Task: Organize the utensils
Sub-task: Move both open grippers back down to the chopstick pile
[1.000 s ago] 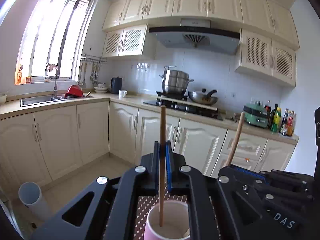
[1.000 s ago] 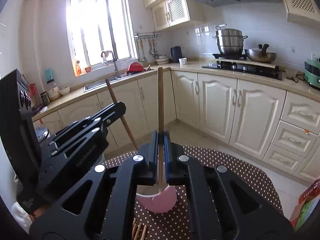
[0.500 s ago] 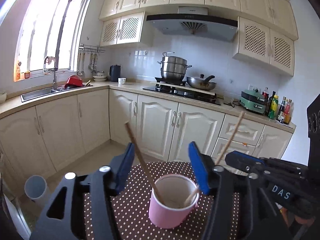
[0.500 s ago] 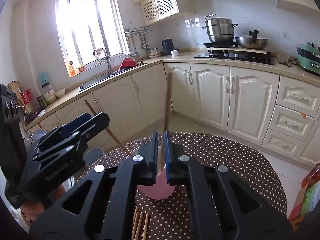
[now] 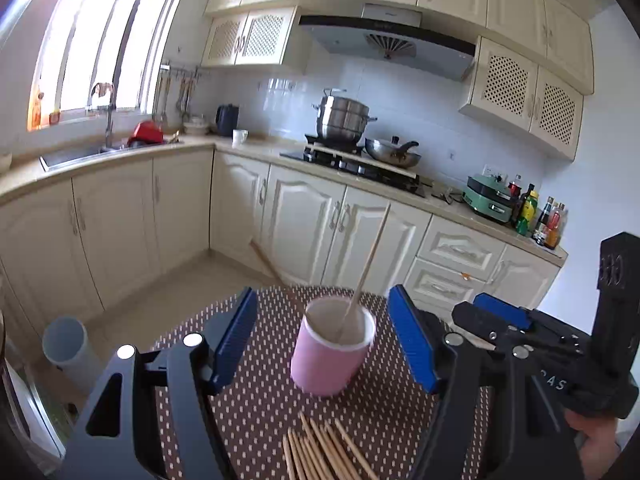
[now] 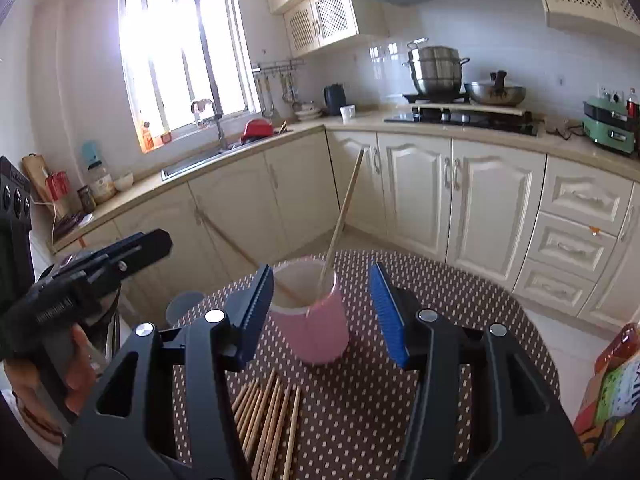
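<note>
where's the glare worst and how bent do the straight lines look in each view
Left wrist view: the window at upper left is washed out, and the cabinets bow outward toward the dark round border. Right wrist view: the window blows out to white near the faucet, and the counter edge curves; the pink cup stays sharp.
</note>
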Motion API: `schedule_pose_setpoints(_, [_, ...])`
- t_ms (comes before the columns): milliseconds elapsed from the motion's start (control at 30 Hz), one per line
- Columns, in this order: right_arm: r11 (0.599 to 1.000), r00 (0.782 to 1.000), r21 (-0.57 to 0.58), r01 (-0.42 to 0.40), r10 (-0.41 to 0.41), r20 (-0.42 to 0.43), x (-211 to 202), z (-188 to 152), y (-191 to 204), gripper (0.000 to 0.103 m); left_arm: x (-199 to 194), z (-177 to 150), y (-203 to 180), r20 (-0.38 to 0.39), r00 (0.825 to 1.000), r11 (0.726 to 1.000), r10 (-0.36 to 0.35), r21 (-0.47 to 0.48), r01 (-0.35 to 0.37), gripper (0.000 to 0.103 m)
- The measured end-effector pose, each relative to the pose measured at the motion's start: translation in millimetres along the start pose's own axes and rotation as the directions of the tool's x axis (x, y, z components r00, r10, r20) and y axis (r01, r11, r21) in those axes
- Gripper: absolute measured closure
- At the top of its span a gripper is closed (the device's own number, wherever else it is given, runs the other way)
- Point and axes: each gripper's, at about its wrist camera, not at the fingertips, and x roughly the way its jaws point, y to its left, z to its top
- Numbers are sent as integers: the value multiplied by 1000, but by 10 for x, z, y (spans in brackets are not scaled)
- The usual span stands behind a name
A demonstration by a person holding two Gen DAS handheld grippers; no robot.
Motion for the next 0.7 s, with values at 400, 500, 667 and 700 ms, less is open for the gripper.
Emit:
schedule_pose_setpoints(400, [1000,989,0,-22,22,-149,114,-644,6,53,318,-821,218,-356,922,986,150,121,-113,36])
schedule_pose_setpoints(500, [1000,981,6,-22,23,-193,168,-803,-8,53,431,-1052,307,-436,887,987,150,112,-112,36])
schedule_pose_setpoints(667, [1000,966,14,-26,29,-256,246,-1024,-53,53,536,-1303,326,-490,859,987,151,120,-105,36])
schedule_pose_setpoints(700, [1000,964,13,-27,29,-264,254,-1053,-41,53,545,-1333,324,-493,856,986,158,127,-109,36])
